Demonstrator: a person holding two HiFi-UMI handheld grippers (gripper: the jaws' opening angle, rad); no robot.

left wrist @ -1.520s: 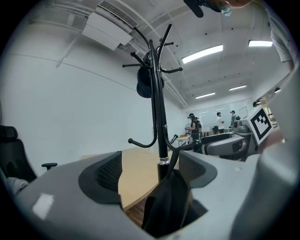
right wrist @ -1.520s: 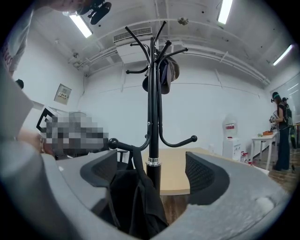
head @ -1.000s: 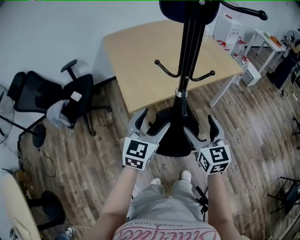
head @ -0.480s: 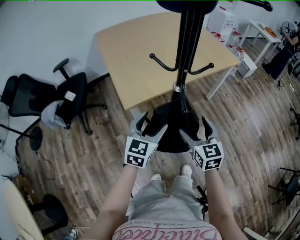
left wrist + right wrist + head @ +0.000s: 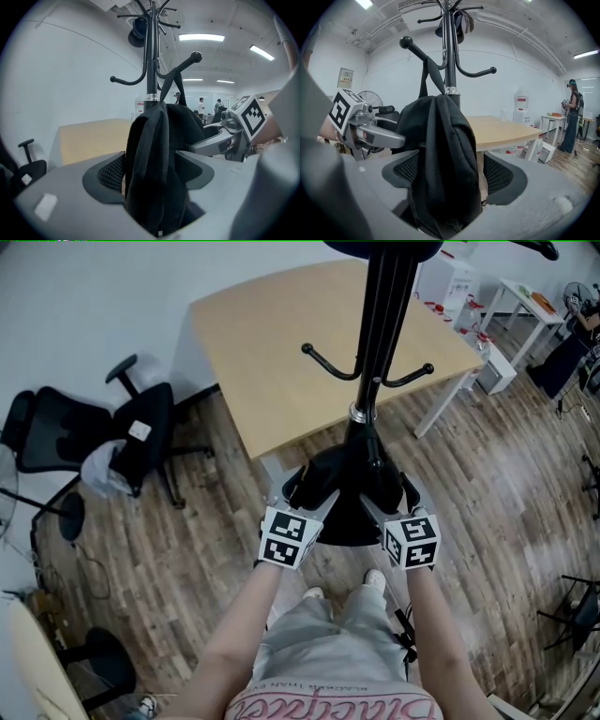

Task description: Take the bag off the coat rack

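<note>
A black bag hangs by its strap from a low hook of the black coat rack. From above, the bag is a dark mass at the foot of the pole. My left gripper reaches in from the left and my right gripper from the right. In the left gripper view the bag's folds fill the space between the closing jaws of my left gripper. My right gripper is closing too, around the bag, with a gap at one pad.
A light wooden table stands just behind the rack. A black office chair is at the left and white furniture at the far right. A dark item hangs near the rack's top. A person stands far off.
Both grippers have moved forward and inward onto the bag, so their jaws now straddle it. The jaws stand a little narrower than before.
</note>
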